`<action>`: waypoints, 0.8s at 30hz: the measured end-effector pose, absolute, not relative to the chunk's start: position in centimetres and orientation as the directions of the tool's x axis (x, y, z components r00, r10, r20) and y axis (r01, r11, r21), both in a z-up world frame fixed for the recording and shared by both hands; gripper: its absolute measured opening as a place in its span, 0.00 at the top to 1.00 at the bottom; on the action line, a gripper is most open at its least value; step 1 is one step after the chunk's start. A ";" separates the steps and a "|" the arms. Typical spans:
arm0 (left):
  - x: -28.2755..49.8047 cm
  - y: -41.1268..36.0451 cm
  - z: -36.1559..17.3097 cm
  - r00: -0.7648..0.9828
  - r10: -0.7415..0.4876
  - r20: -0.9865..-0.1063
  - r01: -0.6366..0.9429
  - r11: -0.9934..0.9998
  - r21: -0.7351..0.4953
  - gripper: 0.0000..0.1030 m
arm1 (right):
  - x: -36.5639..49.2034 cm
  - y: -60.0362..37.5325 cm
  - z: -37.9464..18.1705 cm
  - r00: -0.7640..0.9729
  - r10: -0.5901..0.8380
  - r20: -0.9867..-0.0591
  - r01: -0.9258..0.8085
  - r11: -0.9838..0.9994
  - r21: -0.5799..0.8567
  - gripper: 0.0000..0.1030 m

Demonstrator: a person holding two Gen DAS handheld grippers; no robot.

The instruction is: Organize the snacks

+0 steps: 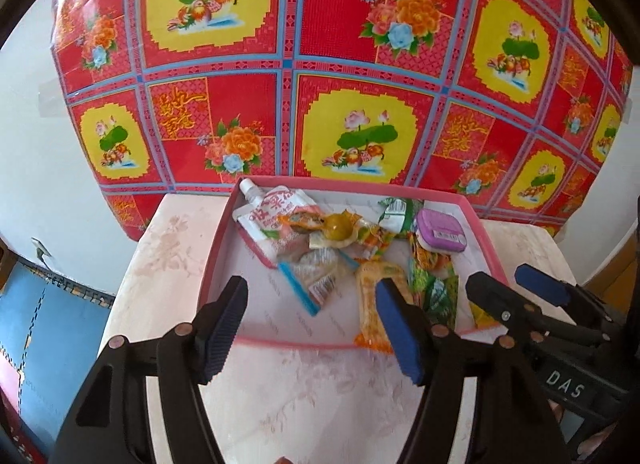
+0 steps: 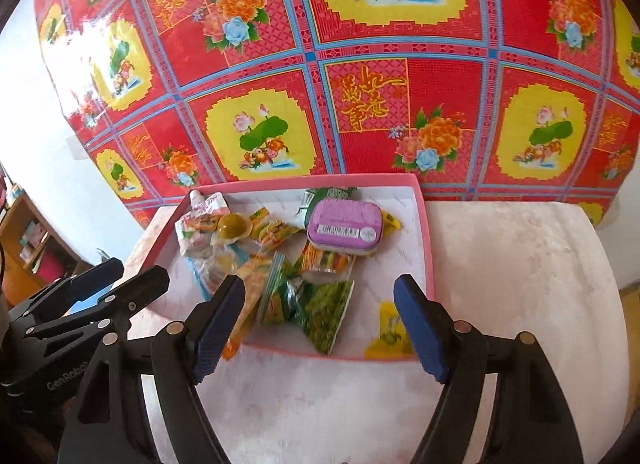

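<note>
Right wrist view: green packet point(image 2: 320, 310) between spread fingers point(image 2: 218, 322)
Handling: judged light, crinkly, slippery; pinch a sealed edge
Left fingers point(image 1: 224, 328): spread, empty

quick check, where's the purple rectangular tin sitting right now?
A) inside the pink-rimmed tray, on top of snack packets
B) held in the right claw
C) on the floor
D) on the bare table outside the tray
A: the purple rectangular tin lies inside the pink-rimmed tray, resting on snack packets, while the right claw and left claw are both open and hold nothing.
</note>
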State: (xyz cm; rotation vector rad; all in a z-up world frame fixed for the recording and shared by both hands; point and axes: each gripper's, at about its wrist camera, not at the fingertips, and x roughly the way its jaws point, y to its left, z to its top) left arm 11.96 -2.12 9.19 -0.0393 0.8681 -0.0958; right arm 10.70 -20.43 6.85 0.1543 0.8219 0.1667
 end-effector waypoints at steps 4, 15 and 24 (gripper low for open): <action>10.8 -1.8 8.9 0.633 -0.092 -0.768 0.058 0.996 -0.071 0.32 | 9.4 -20.2 7.0 0.662 0.204 -0.721 -0.090 0.977 0.194 0.24; 8.6 -1.4 7.4 0.582 -0.067 -0.810 0.047 0.998 -0.049 0.32 | 7.1 -19.8 4.8 0.604 0.170 -0.779 -0.066 0.984 0.163 0.24; 7.4 -1.4 5.4 0.532 -0.046 -0.845 0.034 0.999 -0.032 0.32 | 6.3 -19.9 2.4 0.543 0.146 -0.827 -0.029 0.987 0.156 0.24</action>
